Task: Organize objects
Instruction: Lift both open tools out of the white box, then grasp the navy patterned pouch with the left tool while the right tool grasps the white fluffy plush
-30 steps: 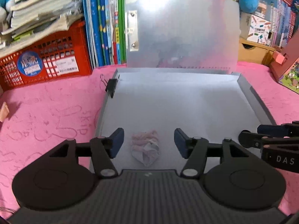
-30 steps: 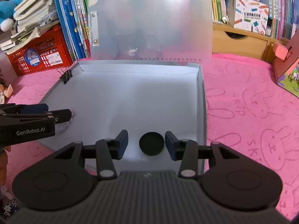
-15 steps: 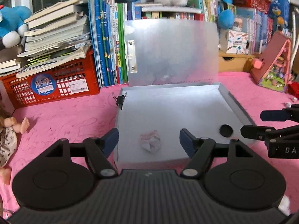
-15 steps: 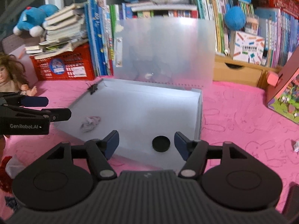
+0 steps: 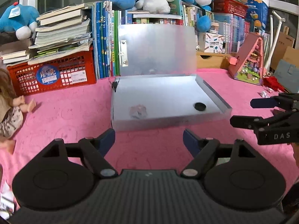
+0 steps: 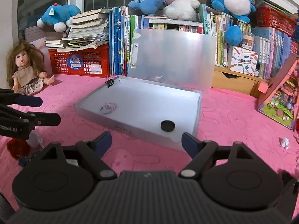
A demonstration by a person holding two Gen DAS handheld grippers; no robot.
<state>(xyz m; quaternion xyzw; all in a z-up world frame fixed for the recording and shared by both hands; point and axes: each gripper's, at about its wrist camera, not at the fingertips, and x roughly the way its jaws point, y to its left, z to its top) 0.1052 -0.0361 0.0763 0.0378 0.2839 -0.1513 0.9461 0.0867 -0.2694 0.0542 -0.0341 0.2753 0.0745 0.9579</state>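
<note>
Both grippers are sitting farther back from the grey box than a second ago, when the crumpled paper lay between the left jaws and the black disc between the right ones. Nearest the left camera, the left gripper is hovering over the pink blanket, its jaws spreading wide and opening further, with only blanket between the blue pads. The right gripper is doing likewise, jaws widening over bare blanket and gripping nothing. Beyond both sets of jaws, well clear of them, the shallow box is lying open on the blanket. Inside it the crumpled paper is resting near the front left corner, and the black disc is lying near the front right corner, well apart from the paper. At the box's far left corner a black binder clip is gripping the wall. Behind it the translucent lid is standing upright. Farther left a red crate is carrying stacked books, and a doll is sitting on the blanket at far left.
</note>
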